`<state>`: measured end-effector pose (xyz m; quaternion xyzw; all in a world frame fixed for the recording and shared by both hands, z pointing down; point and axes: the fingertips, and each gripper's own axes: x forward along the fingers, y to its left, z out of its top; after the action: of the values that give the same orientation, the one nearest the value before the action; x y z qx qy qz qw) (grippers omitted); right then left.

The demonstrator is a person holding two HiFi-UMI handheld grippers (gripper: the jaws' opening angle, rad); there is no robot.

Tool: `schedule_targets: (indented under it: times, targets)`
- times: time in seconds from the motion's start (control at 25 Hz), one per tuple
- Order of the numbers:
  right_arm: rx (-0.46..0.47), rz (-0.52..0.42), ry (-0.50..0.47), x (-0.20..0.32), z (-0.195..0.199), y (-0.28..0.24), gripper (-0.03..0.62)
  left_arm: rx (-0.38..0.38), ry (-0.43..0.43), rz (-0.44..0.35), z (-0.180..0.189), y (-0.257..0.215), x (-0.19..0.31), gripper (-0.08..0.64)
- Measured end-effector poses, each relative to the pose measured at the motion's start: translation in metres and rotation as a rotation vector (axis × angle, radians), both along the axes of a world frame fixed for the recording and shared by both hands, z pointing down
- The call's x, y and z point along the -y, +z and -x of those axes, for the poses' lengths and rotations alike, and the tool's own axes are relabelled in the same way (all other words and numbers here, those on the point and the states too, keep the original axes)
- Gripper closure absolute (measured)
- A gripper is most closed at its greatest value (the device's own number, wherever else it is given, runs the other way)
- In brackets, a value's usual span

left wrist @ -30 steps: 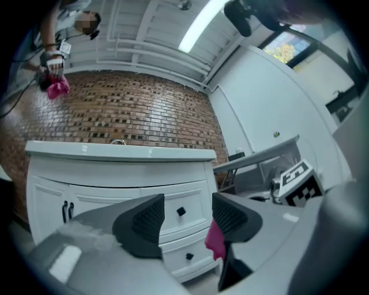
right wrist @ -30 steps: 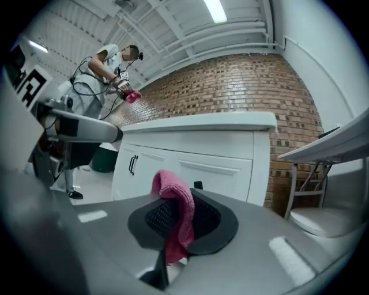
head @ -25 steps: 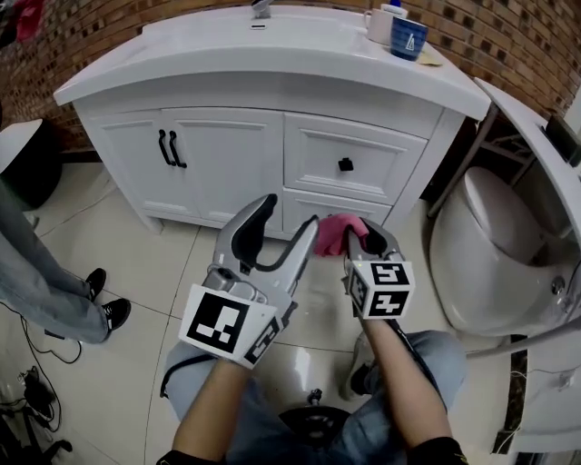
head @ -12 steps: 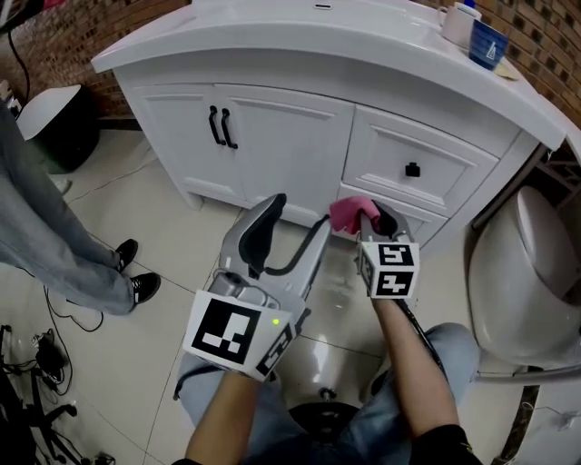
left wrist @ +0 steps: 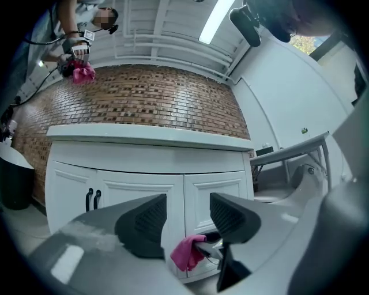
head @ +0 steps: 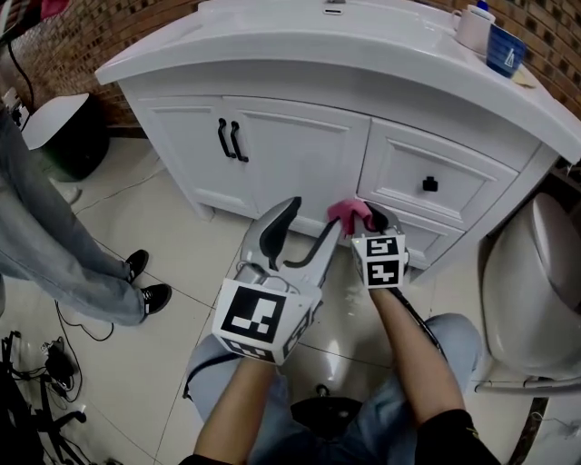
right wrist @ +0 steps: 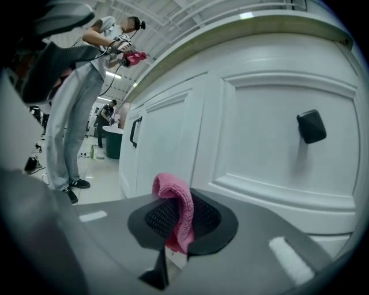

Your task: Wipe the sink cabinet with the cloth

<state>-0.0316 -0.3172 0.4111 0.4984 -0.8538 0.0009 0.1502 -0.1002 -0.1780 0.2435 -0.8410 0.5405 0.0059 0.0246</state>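
Observation:
A white sink cabinet with two doors and two drawers fills the upper head view. My right gripper is shut on a pink cloth and holds it close to the lower drawer front, just below the drawer with the black knob. The right gripper view has the cloth pinched between the jaws, with the knob up to the right. My left gripper stands open beside it, nothing between its jaws; its own view shows the cloth ahead of it.
A person in jeans and black shoes stands at left beside a black bin. A toilet sits at right. A white mug and a blue cup stand on the countertop. Cables lie on the tiled floor.
Both grippers have moved closer to the cabinet front. The right gripper has carried the pink cloth up to the lower drawer. The view has shifted right along the cabinet.

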Motion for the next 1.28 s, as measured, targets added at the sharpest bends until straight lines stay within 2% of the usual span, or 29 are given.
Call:
schedule_targets:
  times: [0.16,0.36,0.56,0.76,0.88,1.0,1.2,1.28]
  targets:
    - [0.040,0.052,0.053,0.016,-0.017,0.012,0.563,-0.006,0.024,0.013,-0.007,0.007,0.021,0.327]
    - [0.023,0.054,0.080,0.015,-0.042,0.013,0.563,-0.004,0.070,0.027,-0.023,0.016,0.038,0.327]
    - [0.040,0.111,0.228,0.003,-0.121,0.016,0.563,0.014,0.102,0.044,-0.038,0.025,0.046,0.327]
    - [0.027,0.123,0.491,-0.011,-0.232,0.020,0.563,0.009,0.143,0.036,-0.055,0.022,0.047,0.327]
    - [0.065,0.143,0.561,-0.016,-0.263,0.026,0.563,0.004,0.139,0.039,-0.060,0.022,0.047,0.327]
    - [0.087,0.157,0.512,-0.017,-0.242,0.029,0.563,0.007,0.132,0.041,-0.061,0.023,0.046,0.327]
    - [0.102,0.167,0.186,-0.010,-0.116,0.039,0.563,0.001,0.104,0.043,-0.052,0.022,0.049,0.327]
    - [0.094,0.168,0.105,-0.005,-0.077,0.043,0.563,-0.006,0.088,0.044,-0.047,0.022,0.050,0.327]
